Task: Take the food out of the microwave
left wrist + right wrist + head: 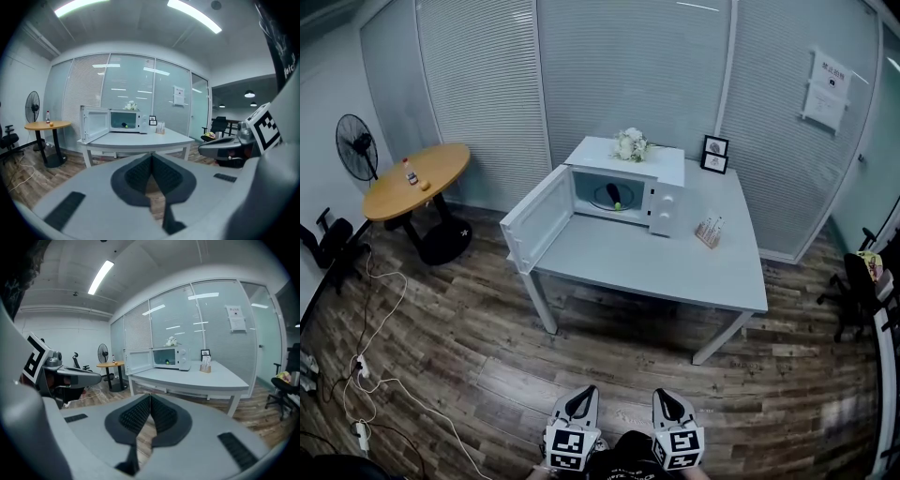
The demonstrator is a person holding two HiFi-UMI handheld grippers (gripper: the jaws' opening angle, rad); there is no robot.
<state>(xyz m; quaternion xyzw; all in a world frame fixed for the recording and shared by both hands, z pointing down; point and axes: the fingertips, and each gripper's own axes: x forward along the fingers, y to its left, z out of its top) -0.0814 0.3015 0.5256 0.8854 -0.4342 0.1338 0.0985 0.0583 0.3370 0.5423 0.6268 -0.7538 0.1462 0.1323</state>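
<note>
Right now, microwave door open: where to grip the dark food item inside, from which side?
Grip the dark food item across its narrow middle, coming straight in through the front opening, right of the open door. It looks elongated and lies roughly front to back on the plate, so jaws close sideways.

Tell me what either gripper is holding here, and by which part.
Nothing is held: the left gripper and right gripper are both shut and empty.
</note>
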